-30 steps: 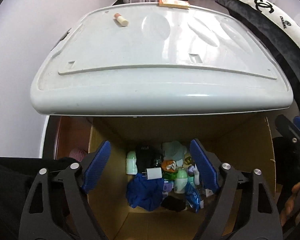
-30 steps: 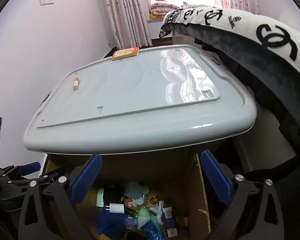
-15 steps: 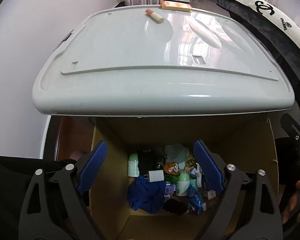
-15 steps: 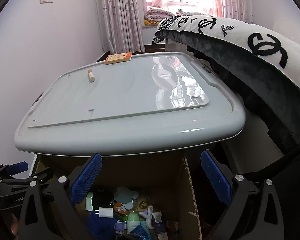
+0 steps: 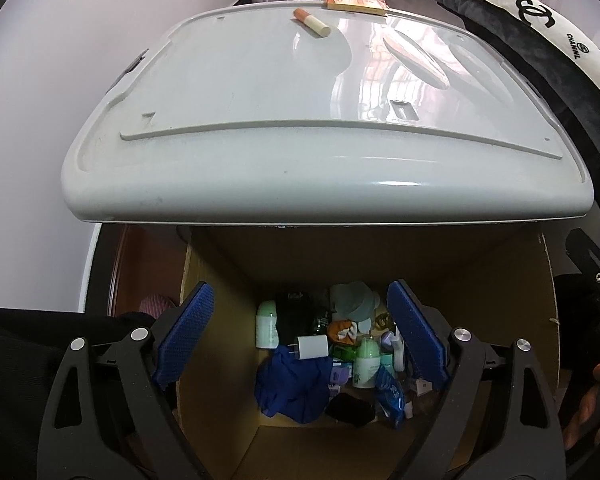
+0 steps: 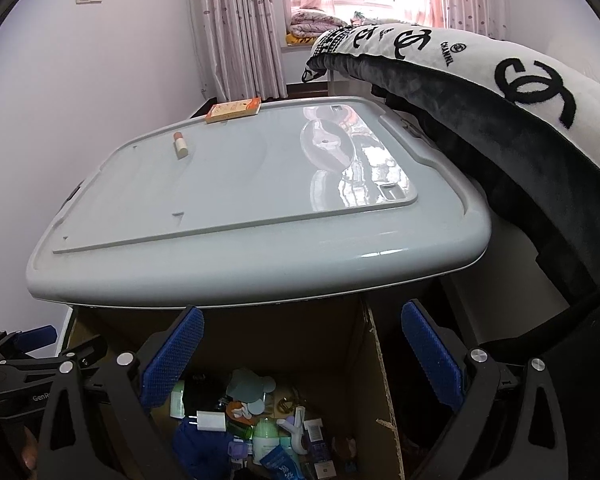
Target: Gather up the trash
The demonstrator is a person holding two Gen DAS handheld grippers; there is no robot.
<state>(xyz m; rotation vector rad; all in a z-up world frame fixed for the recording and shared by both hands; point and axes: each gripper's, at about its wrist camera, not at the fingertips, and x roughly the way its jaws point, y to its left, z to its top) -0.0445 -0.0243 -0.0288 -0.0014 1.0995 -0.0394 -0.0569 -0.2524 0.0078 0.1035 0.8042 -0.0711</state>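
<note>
Lid: one
Box: one, 6 o'clock of the lid
Tube: one, on the lid at 11 o'clock
Packet: one, at 12 o'clock
Charger: one, in the box

Small tube lies flat beside orange packet on lid
</note>
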